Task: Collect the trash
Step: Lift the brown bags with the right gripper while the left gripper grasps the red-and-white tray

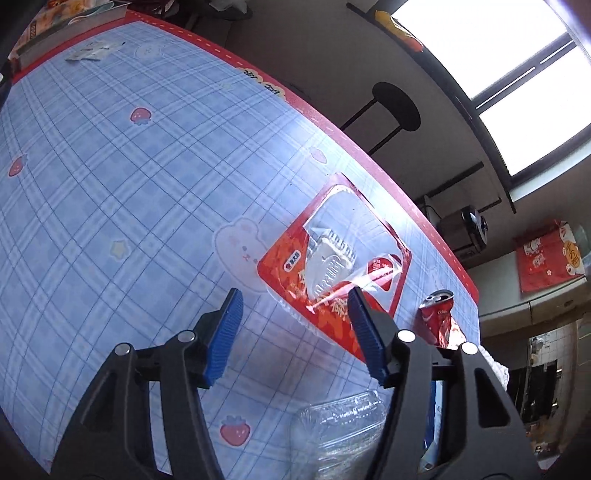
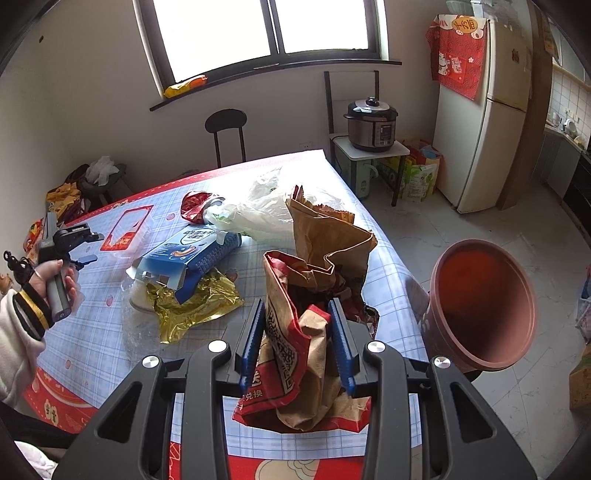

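My right gripper [image 2: 297,332] is shut on a crumpled brown and red paper bag [image 2: 295,354] held just above the near table edge. A terracotta bin [image 2: 484,306] stands beside the table on the right. On the cloth lie a blue box [image 2: 195,254], a gold foil wrapper [image 2: 192,306], a white plastic bag [image 2: 258,210] and a crushed red can [image 2: 195,208]. My left gripper [image 1: 295,295] stands open over the table, its right fingertip overlapping the near corner of a red-rimmed clear package [image 1: 332,258]. The can [image 1: 439,317] lies right of it. A clear plastic container [image 1: 340,424] sits below the fingers.
A hand [image 2: 55,280] holds the left gripper [image 2: 94,247] at the table's left side. A black chair [image 2: 225,125] stands behind the table, with a rice cooker [image 2: 371,123] and a fridge [image 2: 491,110] to the right. Books [image 1: 62,29] lie at the far corner.
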Available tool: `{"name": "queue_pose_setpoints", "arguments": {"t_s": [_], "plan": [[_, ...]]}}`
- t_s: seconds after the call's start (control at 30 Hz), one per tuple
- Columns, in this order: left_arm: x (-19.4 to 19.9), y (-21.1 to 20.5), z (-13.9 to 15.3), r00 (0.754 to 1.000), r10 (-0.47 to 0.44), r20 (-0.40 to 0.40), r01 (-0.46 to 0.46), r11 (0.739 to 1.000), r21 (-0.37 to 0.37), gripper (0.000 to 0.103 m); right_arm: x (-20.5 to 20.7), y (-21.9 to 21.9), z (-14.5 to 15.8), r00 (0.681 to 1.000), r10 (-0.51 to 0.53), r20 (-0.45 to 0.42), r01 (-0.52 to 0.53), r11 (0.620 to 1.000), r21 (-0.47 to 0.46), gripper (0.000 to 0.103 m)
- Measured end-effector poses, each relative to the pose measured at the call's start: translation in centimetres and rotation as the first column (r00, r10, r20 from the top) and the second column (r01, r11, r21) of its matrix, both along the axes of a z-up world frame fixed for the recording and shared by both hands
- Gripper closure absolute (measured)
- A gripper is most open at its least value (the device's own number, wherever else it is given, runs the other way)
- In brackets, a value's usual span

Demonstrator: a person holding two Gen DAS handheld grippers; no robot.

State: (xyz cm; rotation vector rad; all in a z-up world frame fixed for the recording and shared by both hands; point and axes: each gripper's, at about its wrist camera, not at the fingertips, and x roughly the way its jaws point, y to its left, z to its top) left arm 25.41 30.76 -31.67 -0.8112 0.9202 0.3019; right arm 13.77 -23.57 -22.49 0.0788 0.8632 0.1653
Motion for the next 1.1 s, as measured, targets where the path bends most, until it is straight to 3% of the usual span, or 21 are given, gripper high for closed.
{"name": "queue_pose_setpoints", "arguments": {"t_s": [0.23, 0.33, 0.37, 0.57, 0.9, 1.1], "plan": [[2.8, 0.8, -3.0, 0.998, 0.052, -0.034, -0.054, 0.997, -0.055, 0.045, 0.4, -0.1, -0.5, 0.999, -0.017, -0.028, 0.016, 1.0, -0.026, 0.067], [2.9, 0.7, -3.7, 0.995, 0.064, -0.075, -0.067, 0.997, -0.036, 0.057, 0.5, 0.1, -0.6, 0.999, -0.015, -0.035, 0.014, 1.0, -0.026, 0.067], [2.8, 0.7, -3.9, 0.995, 0.059, -0.082, -0.062, 0.998, -0.031, 0.07, 0.6, 0.2, -0.6, 0.999, -0.014, -0.036, 0.013, 1.0, -0.025, 0.067], [0.7, 0.6, -3.3, 0.996, 0.046, -0.078, -0.044, 0.999, 0.021, 0.079, 0.7, 0.8, -0.4, 1.0, 0.01, -0.024, -0.011, 1.0, -0.013, 0.067], [-6.3, 0.1, 2.6, 0.999, 0.033, -0.003, -0.033, 0.999, 0.04, 0.079, 0.3, -0.2, 1.4, 0.999, 0.016, 0.049, -0.018, 0.999, 0.034, 0.067], [-11.0, -2.6, 7.9, 0.998, -0.013, 0.064, 0.008, 0.997, 0.075, 0.079, 0.3, -4.7, 2.2, 0.993, -0.08, 0.089, 0.07, 0.992, 0.107, 0.067]]}}
